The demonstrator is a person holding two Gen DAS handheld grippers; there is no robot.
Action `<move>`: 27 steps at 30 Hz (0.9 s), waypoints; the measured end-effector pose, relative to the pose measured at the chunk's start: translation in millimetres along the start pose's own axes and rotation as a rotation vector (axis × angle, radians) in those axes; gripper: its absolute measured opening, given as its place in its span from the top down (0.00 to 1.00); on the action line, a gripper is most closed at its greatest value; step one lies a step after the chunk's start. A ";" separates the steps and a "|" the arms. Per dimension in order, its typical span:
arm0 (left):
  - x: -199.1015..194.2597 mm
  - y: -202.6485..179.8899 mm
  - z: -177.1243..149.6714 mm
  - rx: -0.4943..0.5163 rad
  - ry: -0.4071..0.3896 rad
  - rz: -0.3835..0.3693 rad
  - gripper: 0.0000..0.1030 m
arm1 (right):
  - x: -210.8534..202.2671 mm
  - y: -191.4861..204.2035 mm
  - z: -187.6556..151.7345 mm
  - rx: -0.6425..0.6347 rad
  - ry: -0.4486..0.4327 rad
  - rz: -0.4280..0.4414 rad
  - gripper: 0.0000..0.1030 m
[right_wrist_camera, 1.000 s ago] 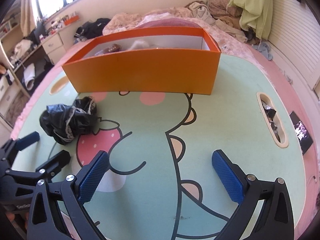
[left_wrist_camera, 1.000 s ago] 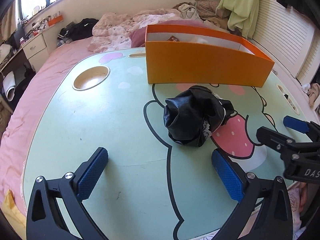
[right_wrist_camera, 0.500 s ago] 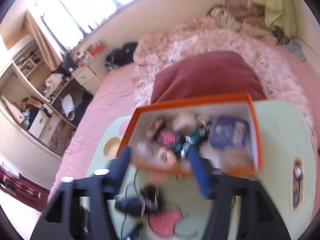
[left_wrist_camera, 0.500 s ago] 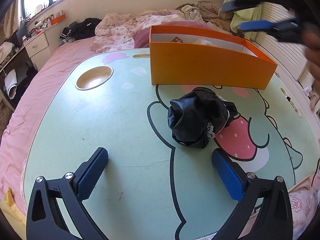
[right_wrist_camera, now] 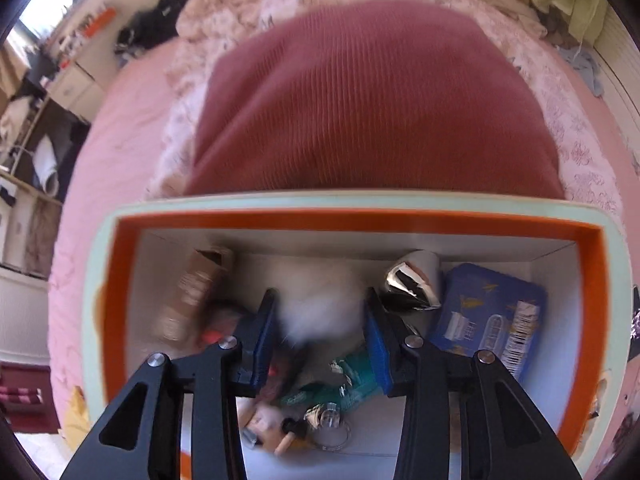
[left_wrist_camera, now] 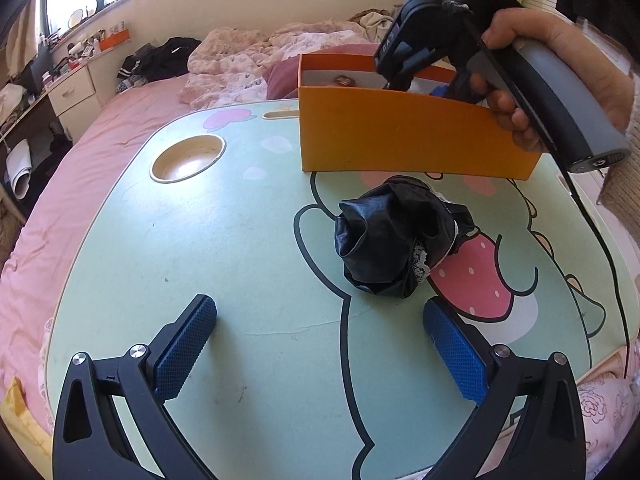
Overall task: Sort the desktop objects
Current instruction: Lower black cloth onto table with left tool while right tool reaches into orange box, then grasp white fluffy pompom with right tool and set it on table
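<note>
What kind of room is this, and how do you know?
Most likely a bedroom. A lap table stands on a bed with a pink sheet, with a rumpled blanket behind it and a white drawer unit under the window.

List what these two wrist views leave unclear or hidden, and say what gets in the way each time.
- Left wrist view: the orange box contents, hidden by its front wall and the right gripper.
- Right wrist view: the white fluffy thing between the fingers, too blurred to identify or confirm grip.
- Right wrist view: the brown packet, label smeared.
- Left wrist view: what the black bag holds, wrapped up.
</note>
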State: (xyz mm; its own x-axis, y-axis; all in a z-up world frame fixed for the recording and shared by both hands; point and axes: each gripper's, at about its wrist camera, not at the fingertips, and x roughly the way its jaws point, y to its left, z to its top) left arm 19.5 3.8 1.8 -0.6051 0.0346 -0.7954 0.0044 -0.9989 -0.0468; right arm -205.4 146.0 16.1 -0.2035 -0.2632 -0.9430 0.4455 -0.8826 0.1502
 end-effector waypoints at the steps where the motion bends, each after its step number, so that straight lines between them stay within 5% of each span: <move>1: -0.1 0.2 0.3 -0.002 -0.001 -0.002 0.00 | -0.9 -2.8 -0.6 0.015 -0.004 0.012 0.69; 9: 0.9 0.7 1.6 -0.004 -0.002 -0.004 0.00 | -83.4 -20.1 -30.9 0.022 -0.244 0.214 0.70; 14: 1.4 1.2 2.1 -0.005 -0.002 -0.005 0.00 | -140.6 -20.3 -98.6 -0.046 -0.397 0.262 0.69; 19: 2.7 0.9 3.3 -0.006 -0.001 -0.001 0.00 | -110.5 -20.6 -165.1 -0.111 -0.420 0.157 0.69; 23: 3.0 1.8 3.9 -0.010 -0.001 -0.004 0.00 | -69.9 -28.2 -174.2 -0.070 -0.369 0.159 0.66; 25: 3.3 1.5 4.7 -0.011 -0.002 -0.005 0.00 | -68.6 -35.3 -174.2 -0.044 -0.366 0.183 0.63; 27: 3.1 1.8 3.9 -0.011 -0.002 -0.005 0.00 | -82.2 -41.1 -182.8 -0.021 -0.424 0.171 0.37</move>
State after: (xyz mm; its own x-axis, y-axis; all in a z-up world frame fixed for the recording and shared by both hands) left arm 14.5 2.0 1.6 -0.6064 0.0393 -0.7942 0.0107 -0.9983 -0.0575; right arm -47.6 275.2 33.2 -0.4626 -0.5449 -0.6993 0.5207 -0.8054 0.2831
